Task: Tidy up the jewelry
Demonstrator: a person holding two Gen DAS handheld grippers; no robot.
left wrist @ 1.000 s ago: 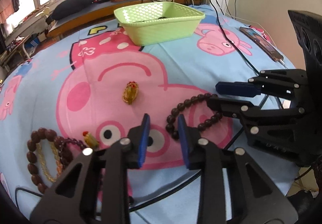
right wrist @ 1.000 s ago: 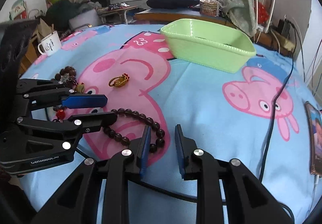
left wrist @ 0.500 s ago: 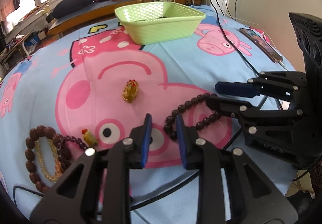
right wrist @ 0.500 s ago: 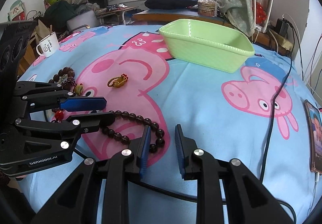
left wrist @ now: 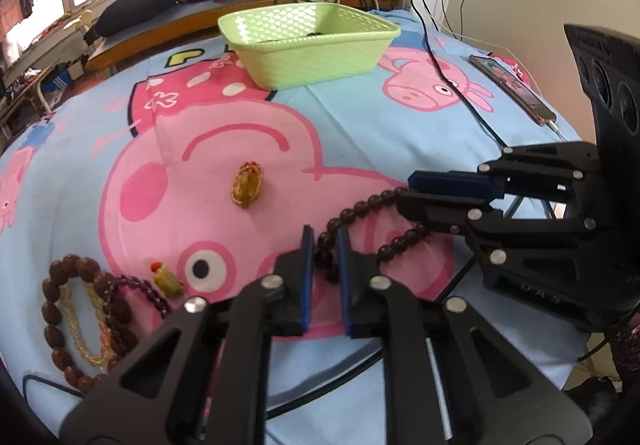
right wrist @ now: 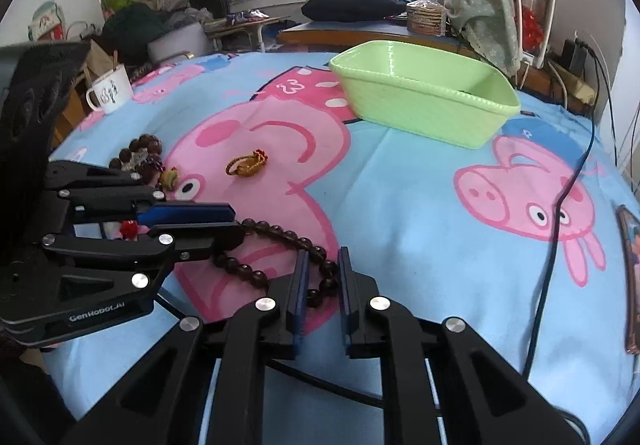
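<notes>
L wrist view: left gripper, black frame w/ blue pads, jaws narrowly apart and straddling the near-left end of the dark brown round-bead bracelet lying on the blue cartoon-pig bedsheet; beads between the pads, grip not yet tight. Right gripper reaches in from the right over the loop's far end; its lower finger covers some beads. Small amber-gold ring-shaped charm mid-sheet. Near left: pile of chunky brown, yellow translucent & purple bead bracelets, cut partly by the frame edge. Light green woven-pattern plastic basket far; something dark inside, can't make out. Phone far right w/ cable.

R wrist view: right gripper also slightly parted around the bracelet's right end. Left gripper comes from the left, tips over the loop. Basket far right, charm mid, white enamel mug far left.

Vs 1 s ago: both grippers have come fwd, from short of the beads to around them; gaps narrower.
</notes>
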